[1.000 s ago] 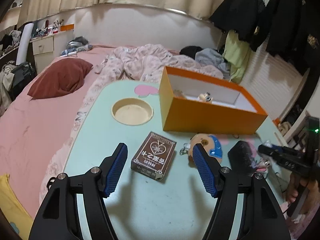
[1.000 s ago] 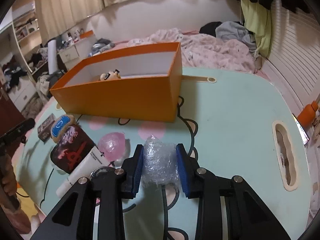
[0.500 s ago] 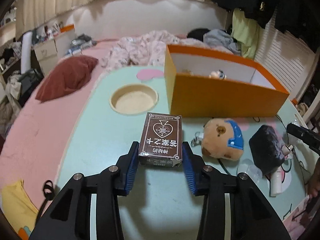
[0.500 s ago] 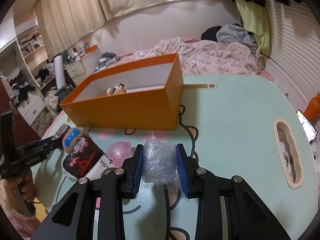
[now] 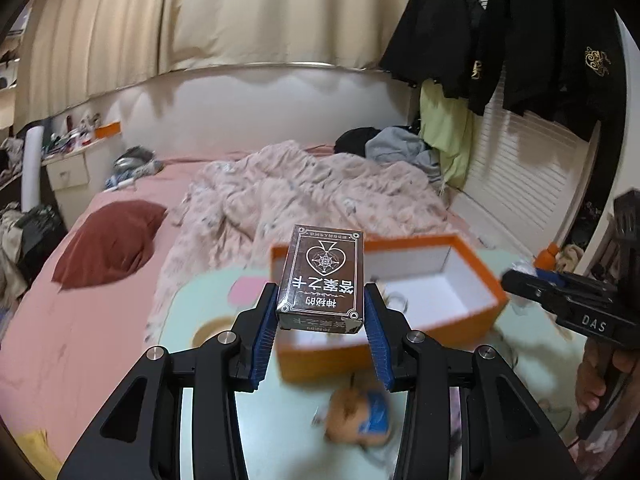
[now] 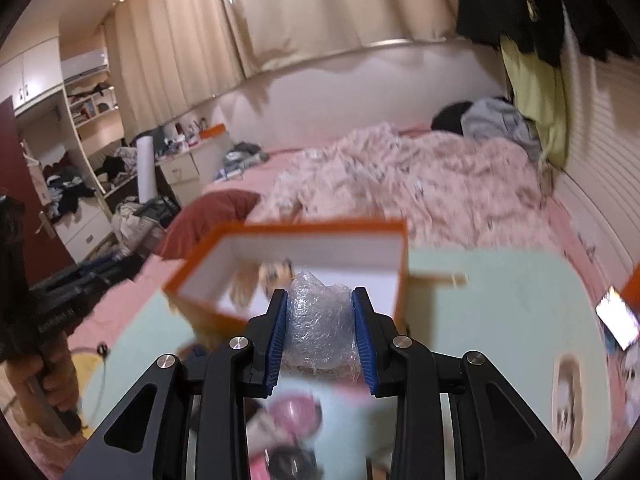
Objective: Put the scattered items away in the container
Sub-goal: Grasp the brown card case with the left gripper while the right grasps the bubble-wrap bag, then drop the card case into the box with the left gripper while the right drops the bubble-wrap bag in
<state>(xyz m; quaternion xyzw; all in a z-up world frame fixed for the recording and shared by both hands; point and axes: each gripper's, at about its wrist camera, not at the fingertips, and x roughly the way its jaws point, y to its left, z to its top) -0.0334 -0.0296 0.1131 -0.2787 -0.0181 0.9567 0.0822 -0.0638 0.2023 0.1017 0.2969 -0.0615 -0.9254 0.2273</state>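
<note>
My left gripper is shut on a brown card box and holds it in the air in front of the open orange box. My right gripper is shut on a wad of clear bubble wrap, raised above the table near the orange box. A small toy lies inside the box. A brown plush with a blue patch lies on the table below the left gripper. A pink item lies blurred under the right gripper.
The pale green table has a round cup recess at left and a slot recess at right. A phone lies at the right edge. A bed with a pink quilt is behind.
Both grippers have risen from the table toward the orange box. The left one has lifted the card box it closed on; the right still carries the bubble wrap.
</note>
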